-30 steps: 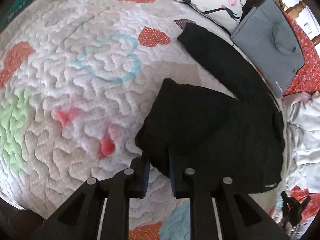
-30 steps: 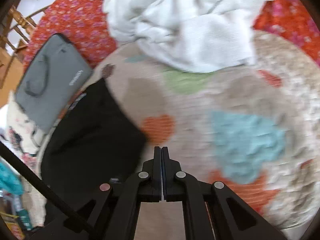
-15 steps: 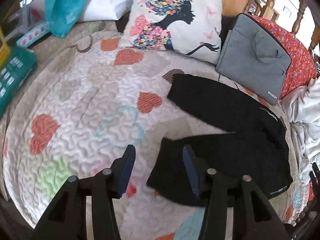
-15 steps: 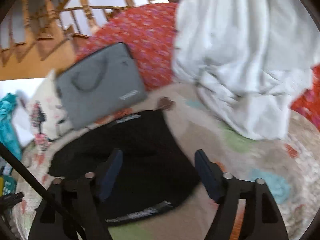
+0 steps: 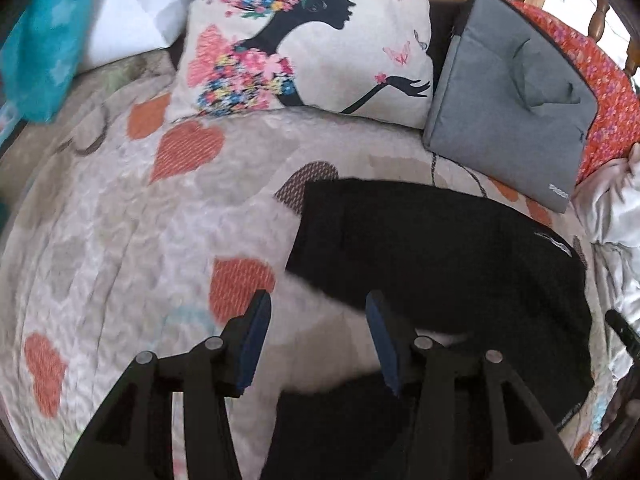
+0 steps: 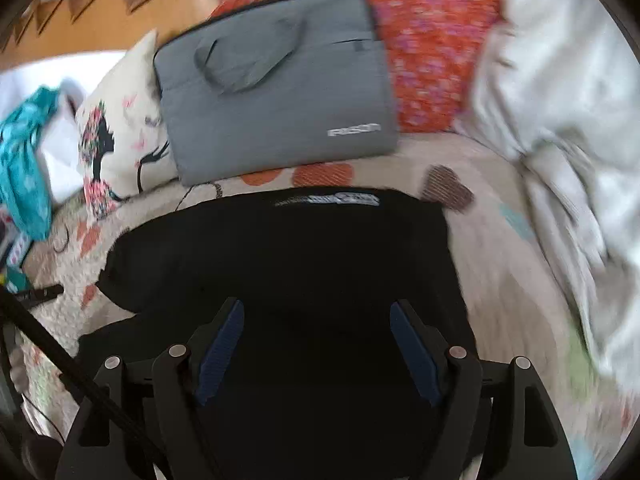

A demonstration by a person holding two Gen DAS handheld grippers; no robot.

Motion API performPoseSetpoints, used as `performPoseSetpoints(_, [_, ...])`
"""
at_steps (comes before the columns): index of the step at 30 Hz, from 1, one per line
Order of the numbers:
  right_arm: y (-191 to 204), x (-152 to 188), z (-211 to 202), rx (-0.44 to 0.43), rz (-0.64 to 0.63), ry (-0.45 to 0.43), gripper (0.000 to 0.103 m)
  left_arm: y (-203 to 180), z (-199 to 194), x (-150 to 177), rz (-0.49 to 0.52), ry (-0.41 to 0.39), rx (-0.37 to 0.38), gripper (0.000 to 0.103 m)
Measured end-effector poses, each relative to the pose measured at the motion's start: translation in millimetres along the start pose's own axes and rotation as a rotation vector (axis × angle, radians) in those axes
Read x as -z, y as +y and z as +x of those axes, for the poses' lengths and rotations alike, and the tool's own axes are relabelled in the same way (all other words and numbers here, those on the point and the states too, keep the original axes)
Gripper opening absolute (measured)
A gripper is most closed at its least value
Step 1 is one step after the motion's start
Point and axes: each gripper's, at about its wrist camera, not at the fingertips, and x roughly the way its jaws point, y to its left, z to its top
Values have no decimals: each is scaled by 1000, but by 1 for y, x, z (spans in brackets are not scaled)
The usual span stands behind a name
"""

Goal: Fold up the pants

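Jaws of both grippers now wide apart and empty above the black pants, formerly clamped shut.

Bare quilt lies left of the black pants. Behind them stand the printed pillow and grey laptop bag; white bedding bounds the right side.

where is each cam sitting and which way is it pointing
Left wrist: on the left claw, looking down its open blue-padded fingers at the heart-patterned quilt and black pants.
Right wrist: on the right claw, open above the black pants, facing the grey laptop bag.
Shared: pants, grey laptop bag, silhouette-print pillow.
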Motion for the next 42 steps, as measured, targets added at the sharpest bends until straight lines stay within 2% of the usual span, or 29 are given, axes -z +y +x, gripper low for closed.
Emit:
performPoseSetpoints(3, [11,-36,35,-30,-89,42,80,-4,24,-23,13,8,11,49])
performPoseSetpoints(7, [28,-80,86,-65,-188,112,80,0,66,-52,-3,58,50,49])
performPoseSetpoints(13, [49,-111,154,-61,-295,190,80,10,114,-70,-23,115,96,49])
performPoseSetpoints(14, [50,-113,162,-58,-305,201,80,9,116,-71,-13,104,102,51])
performPoseSetpoints(19, [53,-119,201,-43,-335,253,80,-3,121,-78,37,95,179,81])
performPoseSetpoints(21, [53,-116,211,-46,-339,272,86,-11,124,-77,67,91,165,83])
performPoseSetpoints(22, [54,-115,212,-34,-350,248,92,-17,126,-78,76,87,153,83])
performPoseSetpoints(24, [54,-113,213,-25,-355,230,93,-27,131,-82,111,106,108,82])
performPoseSetpoints(25, [52,-112,212,-38,-338,228,91,-31,132,-83,128,106,77,53])
performPoseSetpoints(26, [52,-112,210,-53,-326,228,82,-36,130,-83,144,93,43,33])
performPoseSetpoints(27, [51,-112,206,-73,-316,226,72,-40,128,-82,158,103,73,11])
performPoseSetpoints(29, [47,-114,198,-97,-302,244,25,-46,121,-81,167,98,101,11])
performPoseSetpoints(30, [44,-117,195,-136,-270,269,21,-52,114,-79,194,79,82,11])
performPoseSetpoints(31, [46,-117,189,-128,-275,273,4,-54,110,-77,202,69,77,11])
performPoseSetpoints(38, [59,-116,143,-85,-302,207,3,-63,49,-68,207,-57,23,11])
performPoseSetpoints(42, [61,-104,98,-85,-302,164,3,-54,7,-61,221,-121,15,11])
